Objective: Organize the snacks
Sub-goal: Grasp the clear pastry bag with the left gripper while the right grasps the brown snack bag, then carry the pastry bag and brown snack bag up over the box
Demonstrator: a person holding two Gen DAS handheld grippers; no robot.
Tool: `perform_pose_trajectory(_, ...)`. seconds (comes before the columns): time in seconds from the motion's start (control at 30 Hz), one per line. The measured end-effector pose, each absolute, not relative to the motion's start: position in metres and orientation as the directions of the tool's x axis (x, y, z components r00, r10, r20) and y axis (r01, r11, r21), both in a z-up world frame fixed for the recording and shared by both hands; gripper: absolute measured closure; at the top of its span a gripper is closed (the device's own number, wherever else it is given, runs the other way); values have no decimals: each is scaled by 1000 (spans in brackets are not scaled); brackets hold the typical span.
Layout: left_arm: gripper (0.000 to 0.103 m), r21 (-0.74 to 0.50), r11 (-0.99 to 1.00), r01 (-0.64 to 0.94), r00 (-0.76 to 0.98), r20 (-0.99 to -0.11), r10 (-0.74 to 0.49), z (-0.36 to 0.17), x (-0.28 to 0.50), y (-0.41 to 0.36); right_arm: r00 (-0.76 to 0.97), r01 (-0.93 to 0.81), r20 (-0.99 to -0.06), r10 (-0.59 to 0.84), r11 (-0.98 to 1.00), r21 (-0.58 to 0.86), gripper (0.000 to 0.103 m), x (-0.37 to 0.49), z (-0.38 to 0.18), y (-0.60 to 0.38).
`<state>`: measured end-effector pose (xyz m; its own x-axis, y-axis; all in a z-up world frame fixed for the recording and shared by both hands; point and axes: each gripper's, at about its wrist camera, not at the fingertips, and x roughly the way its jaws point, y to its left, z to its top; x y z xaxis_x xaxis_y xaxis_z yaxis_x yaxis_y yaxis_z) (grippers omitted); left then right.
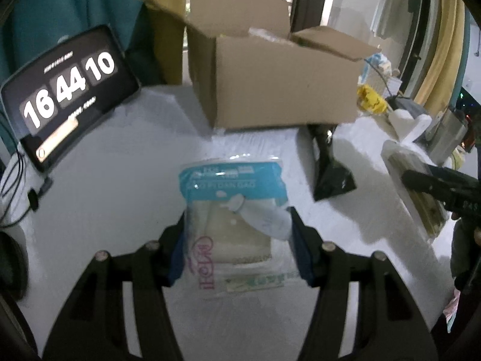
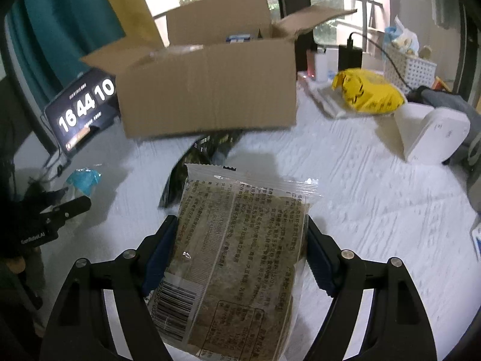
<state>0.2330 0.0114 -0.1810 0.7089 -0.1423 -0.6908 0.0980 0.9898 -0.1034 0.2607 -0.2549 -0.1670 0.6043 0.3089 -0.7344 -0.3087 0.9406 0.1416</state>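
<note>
while both tongs are closed on packets, nothing has gone into the box yet. nearest in the left wrist view, the left gripper (image 1: 237,234) has its blue pads pinched narrow on the sides of a blue-topped snack pack (image 1: 234,210), a clear soft pouch with pale contents and a pink logo; whether it hangs just above the white table (image 1: 120,210) or rests on it i cannot tell. nearest in the right wrist view, the right gripper (image 2: 240,234) clamps a brown snack packet (image 2: 237,240) at mid-body, its clear wrapper printed with text and a barcode, its crimped top edge pointing toward the box.

both packets look light and slippery, film over something crushable, so i judge a grip across the filled body safer than one on the loose sealed edge, with gentle pressure.

a little further on, a dark packet (image 1: 329,168) lies on the table just before the cardboard box (image 1: 270,84), partly tucked under its near edge. the box stands open, flaps up, with something already inside. left of it a tablet clock (image 1: 66,90) leans; to the right sits a yellow bag (image 2: 366,93)
</note>
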Motion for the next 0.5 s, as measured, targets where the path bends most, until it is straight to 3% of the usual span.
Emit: perform_pose_trajectory(0.5,43,-74,989,130,758,-635,-148,-130,265,-7,667,-333,-662,342,932,146,21,300,-121,-280)
